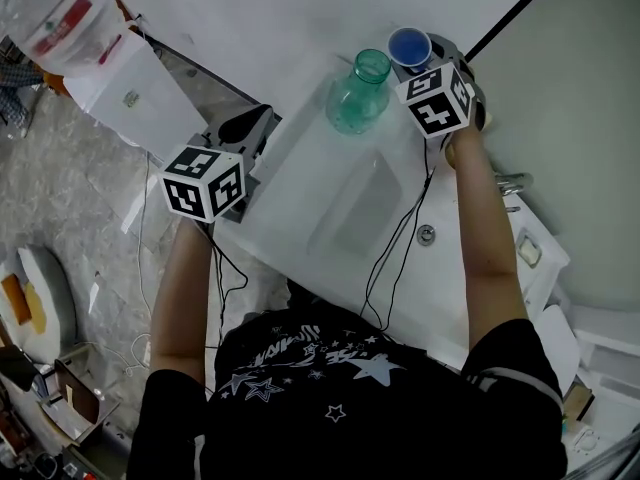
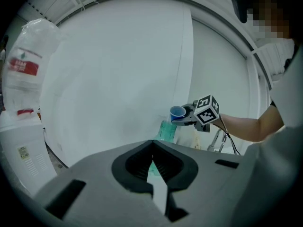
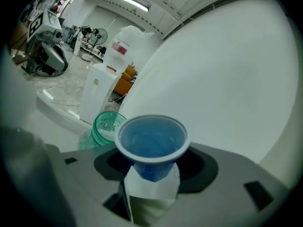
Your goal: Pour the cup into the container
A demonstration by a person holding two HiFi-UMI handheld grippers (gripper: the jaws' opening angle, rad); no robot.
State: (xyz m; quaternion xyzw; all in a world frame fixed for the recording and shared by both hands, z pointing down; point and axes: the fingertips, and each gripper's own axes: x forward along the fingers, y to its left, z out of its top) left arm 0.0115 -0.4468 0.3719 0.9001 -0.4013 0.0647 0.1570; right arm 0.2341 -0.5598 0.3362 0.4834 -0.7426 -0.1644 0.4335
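right hand-held gripper (image 3: pixel 151 174) clamped on the blue cup (image 3: pixel 151 143), which is held just above and beside the mouth of the green jar (image 3: pixel 105 126) on the white worktop (image 1: pixel 300 168). left hand-held gripper (image 2: pixel 152 162) clenched, empty, well apart from the jar.

The cup (image 1: pixel 409 45) is blue, the container (image 1: pixel 358 96) see-through green, the tabletop (image 1: pixel 292 168) white; the marker cubes (image 1: pixel 204 182) carry black-and-white squares; the shirt (image 1: pixel 300 408) is black with pale stars.

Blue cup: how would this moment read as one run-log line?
right gripper: shut on blue cup | cup: above, beside green bottle mouth | left gripper: shut, empty, apart
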